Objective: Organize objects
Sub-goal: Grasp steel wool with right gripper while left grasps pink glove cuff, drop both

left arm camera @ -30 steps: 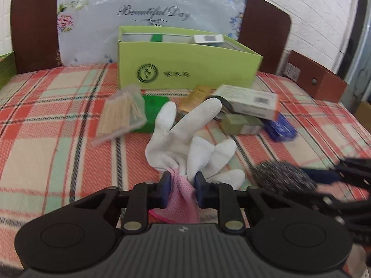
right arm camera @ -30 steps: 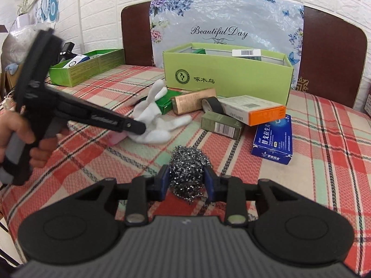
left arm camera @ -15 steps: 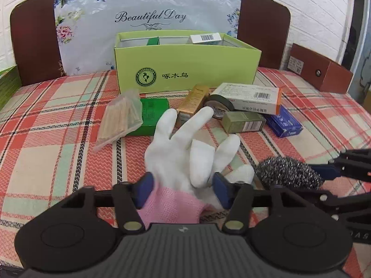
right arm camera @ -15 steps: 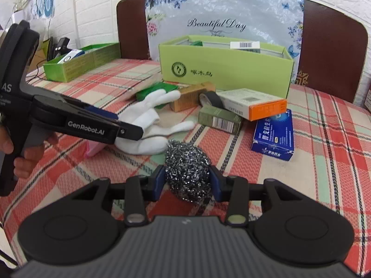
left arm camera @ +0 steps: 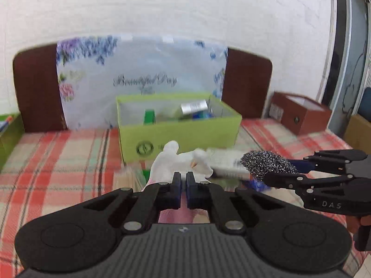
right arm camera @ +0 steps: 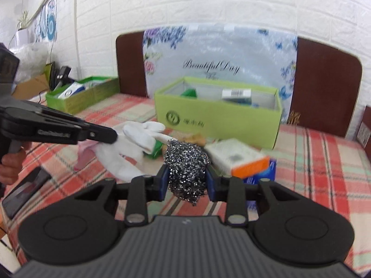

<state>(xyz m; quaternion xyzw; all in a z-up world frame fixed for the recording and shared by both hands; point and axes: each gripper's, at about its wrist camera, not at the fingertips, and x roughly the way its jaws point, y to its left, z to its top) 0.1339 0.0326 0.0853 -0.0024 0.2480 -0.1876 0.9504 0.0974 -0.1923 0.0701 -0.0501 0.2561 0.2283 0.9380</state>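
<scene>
Both tools in mid-carry above a bed with a red, green and cream plaid cover [right arm camera: 324,153]. The left gripper [left arm camera: 183,180] has its jaws clenched on the pink knitted cuff of a white fabric glove [right arm camera: 129,148], which hangs clear of the cover near the bed's middle, its fingers flopping forward. The glove is judged light, soft and wholly limp; the ribbed cuff offers the thickest, least slippery hold, whereas a pinch on a single finger would likely let the rest dangle and snag. The right gripper [right arm camera: 186,180] has its jaws grasping a silver steel-wool scouring ball [right arm camera: 186,169] across its middle, lifted just beside the glove. The ball is judged light and springy, compressing under pressure; its wiry strands grip the pads well but may catch on cloth. An open lime-green cardboard box [right arm camera: 218,122], already holding several packets, stands near the head edge of the bed, in front of a dark brown headboard [right arm camera: 324,81], and is the probable destination. Loose cartons lie on the cover between tools and box.
</scene>
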